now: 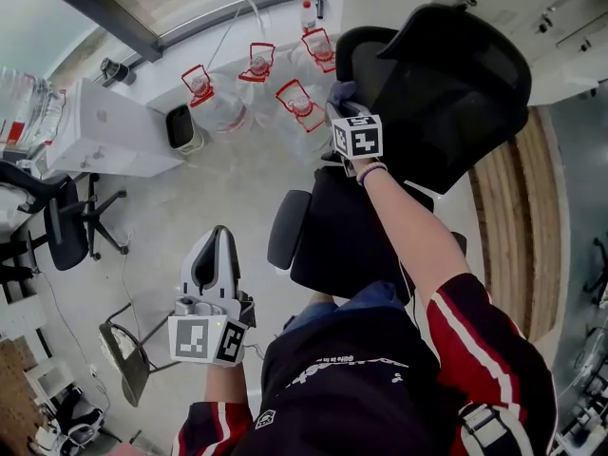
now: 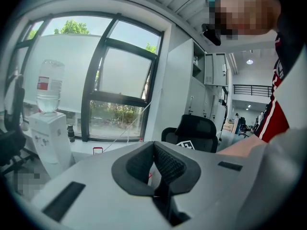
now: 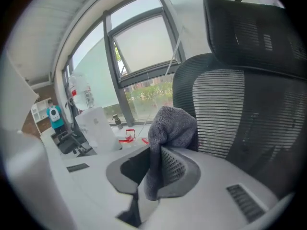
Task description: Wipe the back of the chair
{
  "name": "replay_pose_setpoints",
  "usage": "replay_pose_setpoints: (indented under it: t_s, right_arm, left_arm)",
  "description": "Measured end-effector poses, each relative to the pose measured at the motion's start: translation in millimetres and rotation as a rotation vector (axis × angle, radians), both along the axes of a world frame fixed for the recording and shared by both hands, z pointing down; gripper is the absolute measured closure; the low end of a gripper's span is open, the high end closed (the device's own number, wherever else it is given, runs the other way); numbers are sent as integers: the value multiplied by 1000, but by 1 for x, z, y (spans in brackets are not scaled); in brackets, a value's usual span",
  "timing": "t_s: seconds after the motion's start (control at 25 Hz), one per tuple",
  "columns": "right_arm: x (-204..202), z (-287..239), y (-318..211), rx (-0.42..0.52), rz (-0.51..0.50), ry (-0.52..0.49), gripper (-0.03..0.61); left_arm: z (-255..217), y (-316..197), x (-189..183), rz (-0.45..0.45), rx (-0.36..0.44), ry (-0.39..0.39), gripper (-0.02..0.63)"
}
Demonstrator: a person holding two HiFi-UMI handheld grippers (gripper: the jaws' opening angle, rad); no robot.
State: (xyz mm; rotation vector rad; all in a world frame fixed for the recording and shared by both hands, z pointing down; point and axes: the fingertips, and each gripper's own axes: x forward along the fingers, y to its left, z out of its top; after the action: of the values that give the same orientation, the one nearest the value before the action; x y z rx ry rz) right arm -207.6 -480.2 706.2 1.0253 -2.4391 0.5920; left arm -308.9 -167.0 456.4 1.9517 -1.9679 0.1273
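A black mesh office chair (image 1: pixel 446 84) stands in front of me, its seat (image 1: pixel 347 240) below my outstretched right arm. My right gripper (image 1: pixel 344 107) is shut on a grey cloth (image 1: pixel 340 91) at the left edge of the chair back. In the right gripper view the cloth (image 3: pixel 170 126) hangs bunched over the jaws, right beside the striped mesh back (image 3: pixel 225 109) and under the headrest (image 3: pixel 249 32); whether it touches, I cannot tell. My left gripper (image 1: pixel 218 240) hangs low at my left side, shut with nothing in it (image 2: pixel 154 169). The chair (image 2: pixel 195 131) shows far off in the left gripper view.
Several large water bottles with red handles (image 1: pixel 249 88) stand on the floor by the window. A white water dispenser (image 1: pixel 104 131) is at the left, with another office chair (image 1: pixel 62 217) beside it. A small stool (image 1: pixel 128 350) stands near my left gripper.
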Motion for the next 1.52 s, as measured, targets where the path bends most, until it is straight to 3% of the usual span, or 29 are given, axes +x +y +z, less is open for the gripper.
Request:
replay_pose_setpoints:
  t_s: [0.16, 0.32, 0.64, 1.04, 1.28, 1.52]
  right_arm:
    - [9, -13, 21, 26, -19, -8, 516]
    - [48, -19, 49, 14, 12, 5, 517]
    - [181, -32, 83, -2, 206, 16, 517]
    - [359, -7, 116, -27, 457, 76, 517]
    - [438, 19, 115, -55, 552, 133, 517]
    - [475, 44, 93, -85, 591, 165, 517]
  left_arm:
    - [-5, -1, 9, 31, 26, 9, 589]
    - [-18, -7, 31, 97, 65, 20, 589]
    - [-40, -33, 108, 295, 134, 36, 589]
    - [-36, -55, 217, 526, 137, 48, 589]
    - [-20, -61, 246, 574, 102, 38, 589]
    - [-8, -77, 253, 564, 72, 39, 589]
